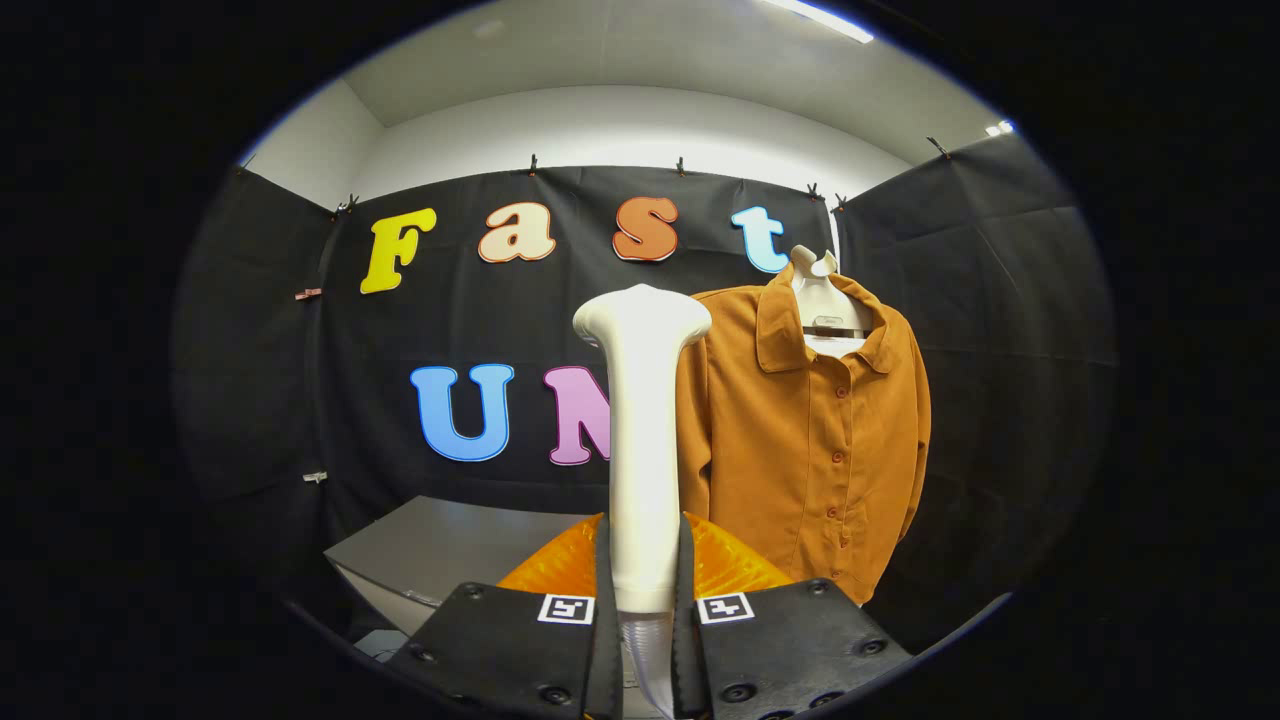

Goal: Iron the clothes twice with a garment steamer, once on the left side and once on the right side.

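- Your jaws are narrow, clamped on the steamer (641,440): both fingers (603,600) press its handle from either side, low on the shaft.
- Your gripper (641,640) holds the steamer upright, so its white shaft rises straight ahead of you and ends in a flared head above.
- Below the grip, a clear ribbed hose (648,655) leaves the handle's base and runs down between your fingers.
- Your shirt (805,430) hangs beyond the fingers, to the right of the steamer. It is a brown button-up on a white hanger (822,300), facing you, its button row running down the middle.
- From where you look, the steamer's shaft overlaps the shirt's left edge and hides part of that sleeve. You cannot tell from this view whether the head touches the cloth or stands short of it.
- Watch the shaft itself: it stands square in front of you and blocks the strip of wall behind it.
- An orange ribbed shape (725,565) shows just behind your fingers on both sides of the handle; you cannot tell what it is.
- A grey table (440,545) lies low to the left, beyond your left finger and apart from the shirt.
- Black cloth walls close the booth behind and beside the shirt, pinned up with small clips (532,163) along the top.
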The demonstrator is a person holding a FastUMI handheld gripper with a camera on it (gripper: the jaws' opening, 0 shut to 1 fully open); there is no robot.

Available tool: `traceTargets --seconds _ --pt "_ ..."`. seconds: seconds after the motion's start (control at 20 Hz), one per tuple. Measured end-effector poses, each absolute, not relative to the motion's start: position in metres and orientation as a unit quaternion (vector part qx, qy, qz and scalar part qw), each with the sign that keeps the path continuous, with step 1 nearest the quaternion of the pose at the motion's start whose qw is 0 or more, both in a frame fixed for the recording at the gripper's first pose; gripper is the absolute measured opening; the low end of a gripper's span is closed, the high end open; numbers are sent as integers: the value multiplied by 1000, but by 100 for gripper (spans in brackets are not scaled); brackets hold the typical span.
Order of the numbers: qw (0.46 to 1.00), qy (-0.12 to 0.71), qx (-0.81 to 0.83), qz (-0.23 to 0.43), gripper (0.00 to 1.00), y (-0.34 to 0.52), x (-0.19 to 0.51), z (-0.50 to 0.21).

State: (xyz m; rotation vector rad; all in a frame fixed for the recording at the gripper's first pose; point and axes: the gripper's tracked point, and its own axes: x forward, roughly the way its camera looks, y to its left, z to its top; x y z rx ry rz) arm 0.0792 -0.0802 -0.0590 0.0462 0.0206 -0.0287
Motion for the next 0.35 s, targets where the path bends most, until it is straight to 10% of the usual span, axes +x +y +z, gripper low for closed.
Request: traceTargets --seconds 0.35 --pt "999 11 31 -17 23 -79 82 -62"
